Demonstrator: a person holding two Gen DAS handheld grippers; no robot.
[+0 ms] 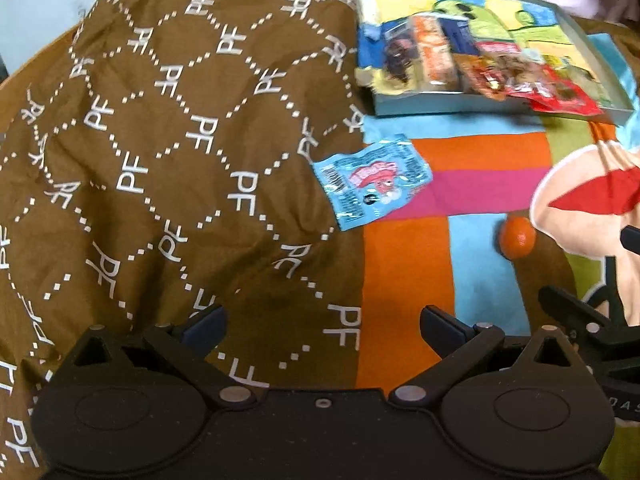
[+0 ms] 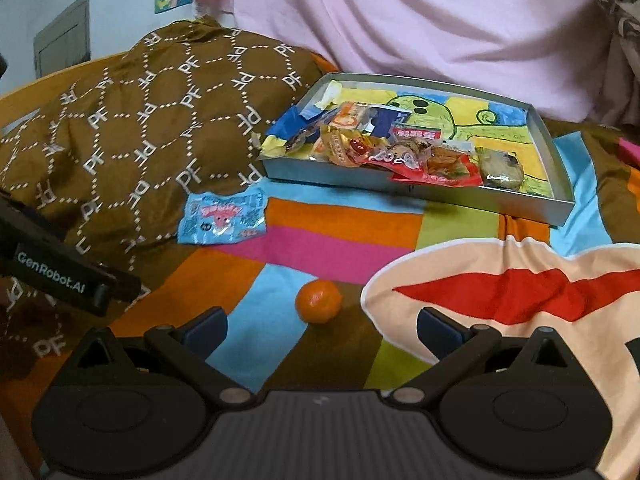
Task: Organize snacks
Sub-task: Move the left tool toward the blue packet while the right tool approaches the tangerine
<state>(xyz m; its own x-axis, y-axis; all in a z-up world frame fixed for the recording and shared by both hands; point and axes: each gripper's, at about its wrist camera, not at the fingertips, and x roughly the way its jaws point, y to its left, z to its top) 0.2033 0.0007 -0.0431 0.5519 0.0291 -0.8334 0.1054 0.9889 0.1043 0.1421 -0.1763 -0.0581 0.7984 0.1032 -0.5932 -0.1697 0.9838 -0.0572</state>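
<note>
A shallow grey tray (image 2: 420, 192) (image 1: 448, 105) with a painted bottom holds several wrapped snacks (image 2: 400, 152) (image 1: 480, 68). A light blue snack packet (image 2: 222, 219) (image 1: 372, 180) lies flat on the blanket in front of the tray's left corner. A small orange (image 2: 319, 301) (image 1: 517, 239) rests nearer. My right gripper (image 2: 322, 328) is open with nothing in it, just short of the orange. My left gripper (image 1: 322, 326) is open and holds nothing, over the brown cloth, well short of the blue packet.
A brown cloth (image 1: 160, 140) (image 2: 132, 128) printed with "PF" is bunched at the left. A colourful patchwork blanket (image 2: 340, 248) covers the surface. Pink fabric (image 2: 420, 20) hangs behind the tray. The left gripper's body (image 2: 60, 276) shows at the left edge of the right wrist view.
</note>
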